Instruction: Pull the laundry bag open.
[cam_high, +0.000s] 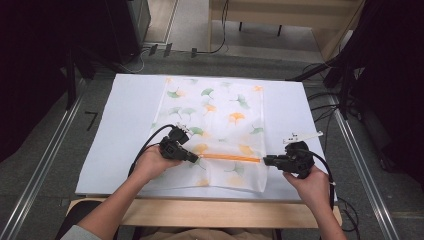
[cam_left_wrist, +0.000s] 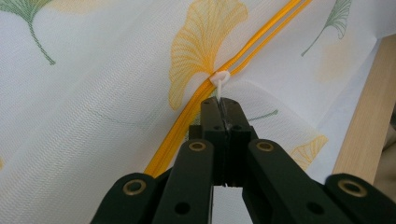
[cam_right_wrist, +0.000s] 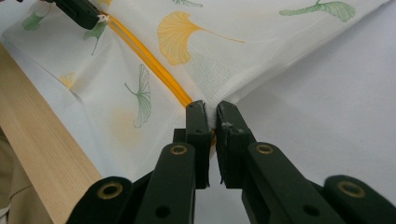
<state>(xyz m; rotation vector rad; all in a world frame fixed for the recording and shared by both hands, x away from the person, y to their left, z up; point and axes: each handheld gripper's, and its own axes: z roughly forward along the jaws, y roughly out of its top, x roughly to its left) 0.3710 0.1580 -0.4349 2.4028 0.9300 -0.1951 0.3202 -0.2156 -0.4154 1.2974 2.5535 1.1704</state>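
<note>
From the high view: a white mesh zip bag printed with green and orange ginkgo leaves (cam_high: 212, 130) lying flat on a white sheet (cam_high: 130, 125) over the pale wooden bench (cam_high: 200, 212), with its orange zip (cam_high: 230, 158) running across the near part between the two tools. Left hand-held gripper (cam_high: 196, 158) at the zip's left end, right hand-held gripper (cam_high: 266, 160) at its right end, each in a hand coming up from the bottom edge; jaw tips too small here to judge, and whatever sits between them hidden under the black bodies. Bag's near edge hard to separate from the sheet, white on white. From the left gripper view: left hand-held gripper (cam_left_wrist: 223, 103) fully closed, jaws pressed together on the flat tab of the small white zip puller (cam_left_wrist: 220, 80), whose loop alone stands clear above the tips; slider beneath it hard to make out. Zip (cam_left_wrist: 254, 44) parted into two orange lines beyond the puller and joined into one below it, then hidden behind the jaws. Mesh (cam_left_wrist: 102, 107) bunched up around the puller; a strip of bench wood (cam_left_wrist: 369, 121) cut off at the right edge. From the right gripper view: right hand-held gripper (cam_right_wrist: 211, 114) nearly closed, pinching the bag's edge just where the zip (cam_right_wrist: 154, 65) ends, a sliver of orange visible in the narrow gap; exact hold on mesh or zip tape not clear. Fabric (cam_right_wrist: 243, 56) drawn taut into a raised peak at the tips. Far up left, tip of the other hand-held gripper (cam_right_wrist: 86, 14) with the white puller (cam_right_wrist: 103, 19), cut off by the frame. Bench edge (cam_right_wrist: 42, 140) along the lower left.
</note>
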